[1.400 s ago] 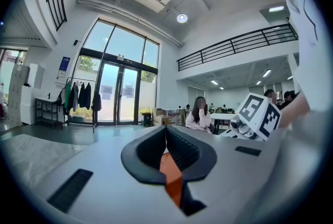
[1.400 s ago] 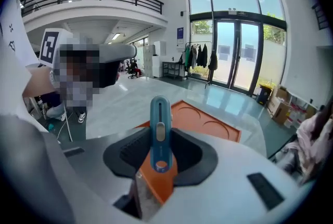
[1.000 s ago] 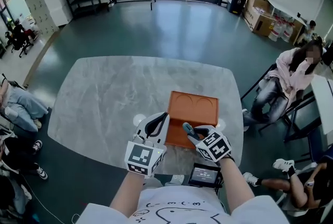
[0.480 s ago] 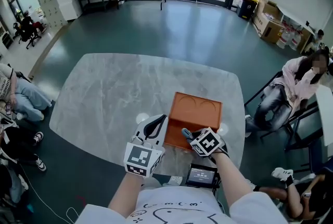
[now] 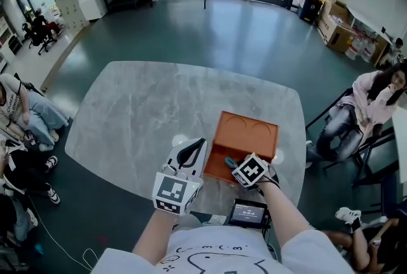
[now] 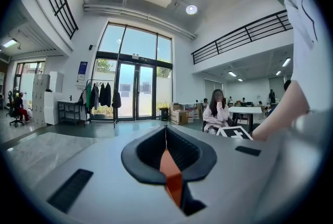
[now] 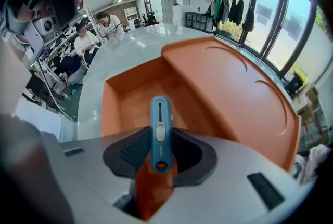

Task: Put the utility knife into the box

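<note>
Two-hand status: one idle, one loaded.
Left gripper (image 5: 189, 153): fingers closed together, nothing between them. Held roughly level just beside the box (image 5: 249, 133), probably to stay clear of the drop.
Right gripper (image 5: 236, 164): tilted steeply down over the box's near edge, fingers clamped on the utility knife (image 7: 160, 132).
Utility knife: gripped at its rear end, nose aimed into the box. Above the floor, not in yet.
Box: orange, open, on the worktop (image 5: 140, 107).
Next, my read: lower slightly, then release.
</note>
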`<state>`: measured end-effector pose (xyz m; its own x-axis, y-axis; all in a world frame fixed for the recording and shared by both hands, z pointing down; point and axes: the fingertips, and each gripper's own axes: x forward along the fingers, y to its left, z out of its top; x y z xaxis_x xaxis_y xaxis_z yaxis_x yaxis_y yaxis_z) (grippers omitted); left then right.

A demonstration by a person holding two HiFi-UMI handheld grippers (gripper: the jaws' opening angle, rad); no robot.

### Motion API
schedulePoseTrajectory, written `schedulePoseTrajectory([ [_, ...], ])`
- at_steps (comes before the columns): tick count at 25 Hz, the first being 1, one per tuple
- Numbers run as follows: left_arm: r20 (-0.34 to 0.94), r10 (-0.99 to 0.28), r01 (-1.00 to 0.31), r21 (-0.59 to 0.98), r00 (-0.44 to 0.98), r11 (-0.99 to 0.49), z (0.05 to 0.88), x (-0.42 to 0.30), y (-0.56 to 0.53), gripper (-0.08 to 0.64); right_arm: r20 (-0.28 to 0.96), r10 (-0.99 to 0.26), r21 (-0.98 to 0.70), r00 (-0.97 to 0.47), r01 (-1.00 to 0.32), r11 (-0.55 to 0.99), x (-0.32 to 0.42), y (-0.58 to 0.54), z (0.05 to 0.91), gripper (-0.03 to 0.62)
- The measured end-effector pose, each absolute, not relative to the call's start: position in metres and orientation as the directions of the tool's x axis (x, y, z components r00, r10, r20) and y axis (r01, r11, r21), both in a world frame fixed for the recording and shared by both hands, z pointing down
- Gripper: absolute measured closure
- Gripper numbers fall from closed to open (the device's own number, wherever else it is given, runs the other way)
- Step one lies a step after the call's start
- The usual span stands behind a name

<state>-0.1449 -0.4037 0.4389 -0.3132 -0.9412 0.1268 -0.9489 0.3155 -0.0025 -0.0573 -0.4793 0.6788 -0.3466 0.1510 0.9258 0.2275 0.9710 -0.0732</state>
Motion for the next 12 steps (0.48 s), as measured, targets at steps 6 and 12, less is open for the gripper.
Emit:
schedulePoseTrajectory([
  [6, 0.13, -0.941, -0.949, -0.007, -0.313, 0.315, 0.441, -0.147, -0.405, 0.545, 0.926, 0.128, -0.054, -0.356, 0.21, 0.976, -0.06, -0.485, 0.685, 0.456],
  [12, 0.127, -0.943, -0.951, -0.013, -0.307, 0.308, 0.438, -0.143, -0.408, 0.545, 0.898, 0.149, -0.081, -0.415, 0.178, 0.981, -0.061, -0.486, 0.675, 0.403],
])
